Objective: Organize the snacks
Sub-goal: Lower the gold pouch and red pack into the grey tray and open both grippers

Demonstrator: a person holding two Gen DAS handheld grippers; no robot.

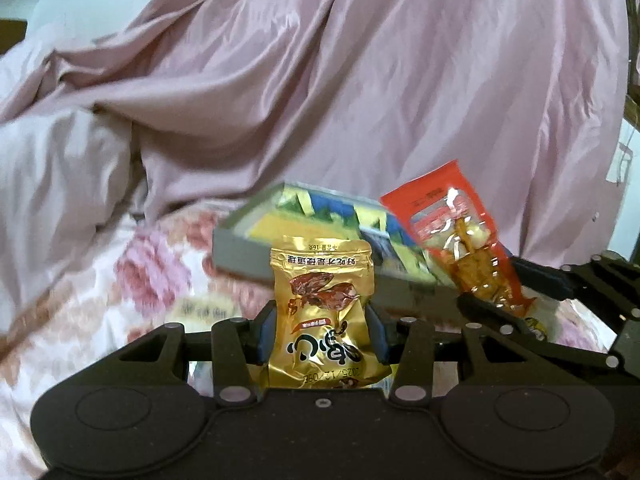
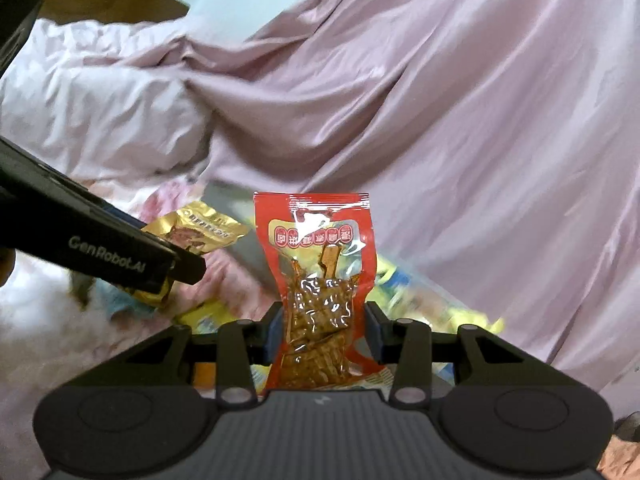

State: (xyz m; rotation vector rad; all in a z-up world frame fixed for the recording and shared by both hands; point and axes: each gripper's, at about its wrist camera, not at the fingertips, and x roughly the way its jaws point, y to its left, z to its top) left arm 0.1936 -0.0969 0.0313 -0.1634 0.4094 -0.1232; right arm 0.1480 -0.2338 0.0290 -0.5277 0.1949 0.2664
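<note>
Two packets (one per gripper): gold packet [image 1: 322,312], red packet [image 2: 320,292].

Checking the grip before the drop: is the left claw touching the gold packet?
Touching. The left wrist view shows the left claw with both blue pads pressed against the sides of the gold packet, pinching it.

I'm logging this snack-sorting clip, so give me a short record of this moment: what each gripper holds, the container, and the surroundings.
left gripper: shut on the gold snack packet, held upright
right gripper: shut on the red snack packet, held upright
container: grey box with colourful packets inside, behind both held packets
surface: floral bedsheet
background: pink quilt
</note>
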